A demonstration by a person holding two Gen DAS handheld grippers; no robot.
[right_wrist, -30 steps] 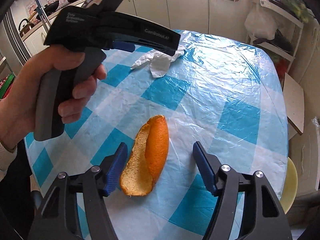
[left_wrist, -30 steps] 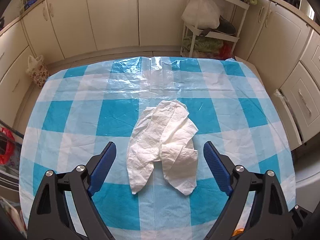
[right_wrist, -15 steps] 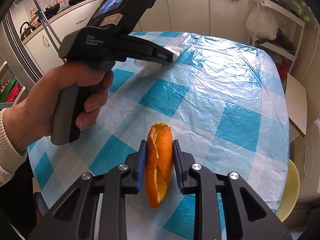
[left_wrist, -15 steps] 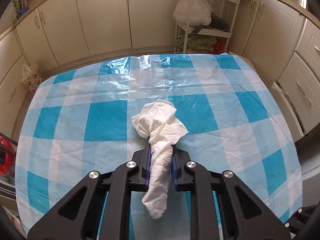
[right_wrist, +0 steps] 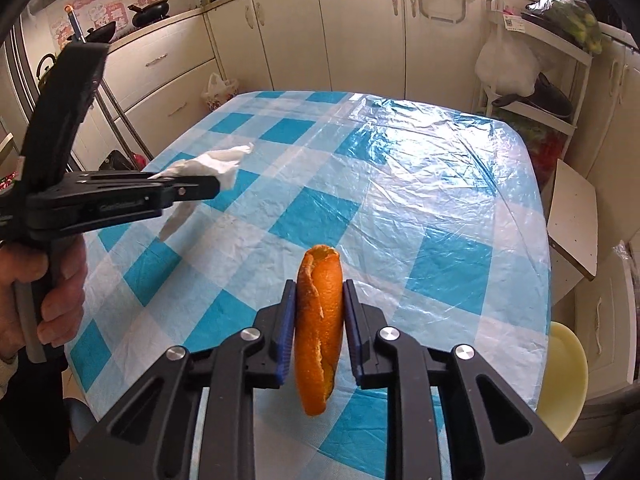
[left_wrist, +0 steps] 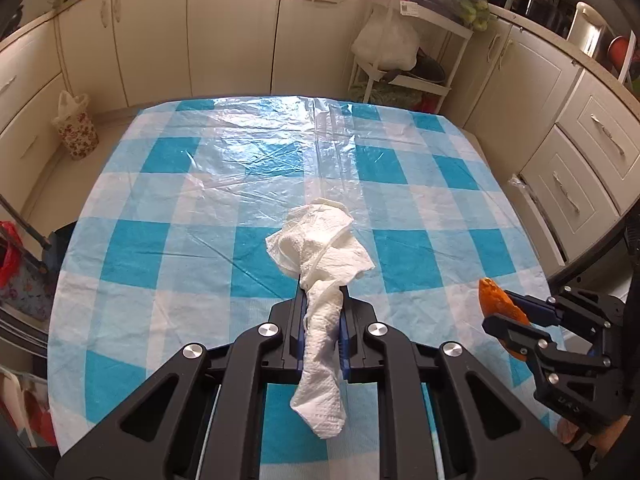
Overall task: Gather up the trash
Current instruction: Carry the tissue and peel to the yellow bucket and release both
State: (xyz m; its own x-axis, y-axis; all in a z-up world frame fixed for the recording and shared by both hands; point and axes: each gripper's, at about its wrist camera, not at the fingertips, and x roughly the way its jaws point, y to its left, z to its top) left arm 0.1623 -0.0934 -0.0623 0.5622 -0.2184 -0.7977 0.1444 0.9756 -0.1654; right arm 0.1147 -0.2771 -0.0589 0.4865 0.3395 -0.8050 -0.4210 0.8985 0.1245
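My left gripper (left_wrist: 322, 304) is shut on a crumpled white paper towel (left_wrist: 320, 248) and holds it above the blue-and-white checked table (left_wrist: 200, 200). The towel hangs out both ends of the jaws. My right gripper (right_wrist: 319, 300) is shut on a piece of orange peel (right_wrist: 320, 320), held upright above the table (right_wrist: 400, 200). In the right wrist view the left gripper (right_wrist: 216, 186) with the towel (right_wrist: 208, 164) is at the left. In the left wrist view the right gripper (left_wrist: 508, 314) with the peel (left_wrist: 498, 298) is at the lower right.
A clear plastic sheet covers the tablecloth. Cream cabinets (left_wrist: 232, 28) ring the room. A white rack (left_wrist: 408, 52) with bags stands behind the table. A flowered bag (left_wrist: 76, 128) sits on the floor at left. A yellow stool (right_wrist: 564, 376) is by the table's right edge.
Both grippers closed, the left on the paper towel and the right on the orange peel. Both have since lifted their pieces off the table.
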